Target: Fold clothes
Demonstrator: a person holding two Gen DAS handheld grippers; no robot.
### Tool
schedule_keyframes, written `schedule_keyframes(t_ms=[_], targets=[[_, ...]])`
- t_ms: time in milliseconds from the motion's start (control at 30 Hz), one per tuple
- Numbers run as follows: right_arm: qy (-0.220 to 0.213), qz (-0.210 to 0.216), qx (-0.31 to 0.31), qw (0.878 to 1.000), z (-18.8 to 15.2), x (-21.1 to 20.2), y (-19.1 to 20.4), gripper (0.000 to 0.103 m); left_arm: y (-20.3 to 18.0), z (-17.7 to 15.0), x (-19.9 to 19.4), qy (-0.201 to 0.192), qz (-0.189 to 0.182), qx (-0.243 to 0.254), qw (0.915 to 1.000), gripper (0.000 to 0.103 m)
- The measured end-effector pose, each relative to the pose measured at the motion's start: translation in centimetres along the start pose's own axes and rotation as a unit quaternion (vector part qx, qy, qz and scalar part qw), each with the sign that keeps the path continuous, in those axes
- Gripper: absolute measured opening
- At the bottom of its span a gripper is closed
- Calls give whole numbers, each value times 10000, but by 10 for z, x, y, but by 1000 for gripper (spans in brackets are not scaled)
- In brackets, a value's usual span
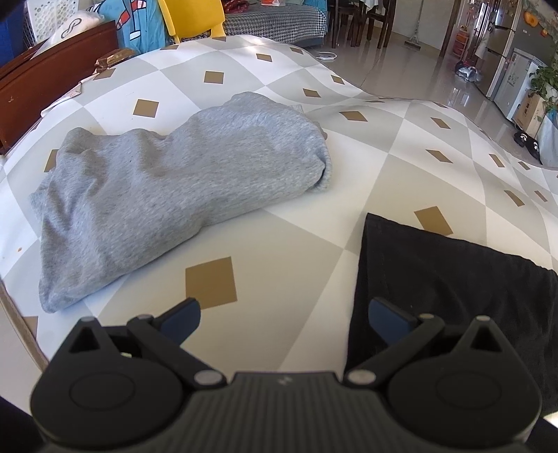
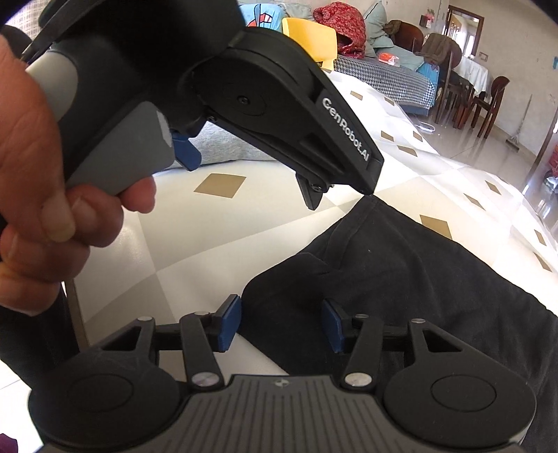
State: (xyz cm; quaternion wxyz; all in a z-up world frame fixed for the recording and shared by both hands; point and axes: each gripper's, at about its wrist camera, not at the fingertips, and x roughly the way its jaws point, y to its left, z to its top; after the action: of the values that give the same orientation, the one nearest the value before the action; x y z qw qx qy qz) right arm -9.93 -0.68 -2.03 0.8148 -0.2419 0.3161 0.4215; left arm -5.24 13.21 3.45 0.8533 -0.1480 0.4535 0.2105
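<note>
A black garment [image 1: 453,296] lies flat on the table at the near right; it also shows in the right wrist view [image 2: 401,271]. A grey garment [image 1: 181,181] lies folded in a bundle at the left. My left gripper [image 1: 284,319] is open and empty, over the black garment's left edge. In the right wrist view the left gripper's body [image 2: 265,104] hangs above the black garment's far corner. My right gripper [image 2: 282,325] is open and empty, straddling the black garment's near left edge.
The table [image 1: 383,167] has a grey-and-white checked cover with gold diamonds. A dark wooden board [image 1: 52,83] stands at the far left. A yellow chair [image 1: 195,17] and a checked sofa [image 2: 383,80] stand behind the table. The table's near left edge [image 2: 75,313] is close.
</note>
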Motion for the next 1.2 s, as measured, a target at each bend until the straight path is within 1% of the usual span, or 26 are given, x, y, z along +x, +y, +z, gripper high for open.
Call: schedule_keyframes(t_ms=[167, 233, 300, 333, 400, 500, 633, 767, 967, 1200], targets=[[-34, 102, 199, 9997, -1, 4, -7, 48, 0, 0, 1, 2, 17, -1, 10000, 103], [-47, 133, 280, 9995, 0, 4, -8, 43, 0, 0, 1, -1, -4, -5, 10000, 103], [-67, 144, 308, 9994, 0, 3, -8, 36, 0, -1, 1, 13, -34, -15, 10000, 103], [-76, 147, 314, 9994, 1, 3, -7, 34, 1, -2, 2, 27, -54, -22, 10000, 103], [-104, 153, 340, 9992, 1, 3, -7, 22, 2, -3, 2, 55, -110, -44, 9999, 103], [-116, 143, 573, 9982, 2, 2, -12, 12, 2, -5, 3, 92, -191, -72, 9997, 103], [-133, 240, 1043, 9942, 4, -2, -25, 10, 4, -5, 5, 167, -313, -135, 9993, 103], [-243, 220, 1357, 9902, 7, -10, -36, 10, 4, -7, 6, 235, -424, -158, 9987, 103], [-477, 44, 1816, 9822, 13, -32, -50, 10, -2, -9, 10, 362, -654, -194, 9970, 103], [-660, -168, 2381, 9689, 12, -49, -80, 10, -6, -12, 13, 557, -1118, -547, 9907, 103]])
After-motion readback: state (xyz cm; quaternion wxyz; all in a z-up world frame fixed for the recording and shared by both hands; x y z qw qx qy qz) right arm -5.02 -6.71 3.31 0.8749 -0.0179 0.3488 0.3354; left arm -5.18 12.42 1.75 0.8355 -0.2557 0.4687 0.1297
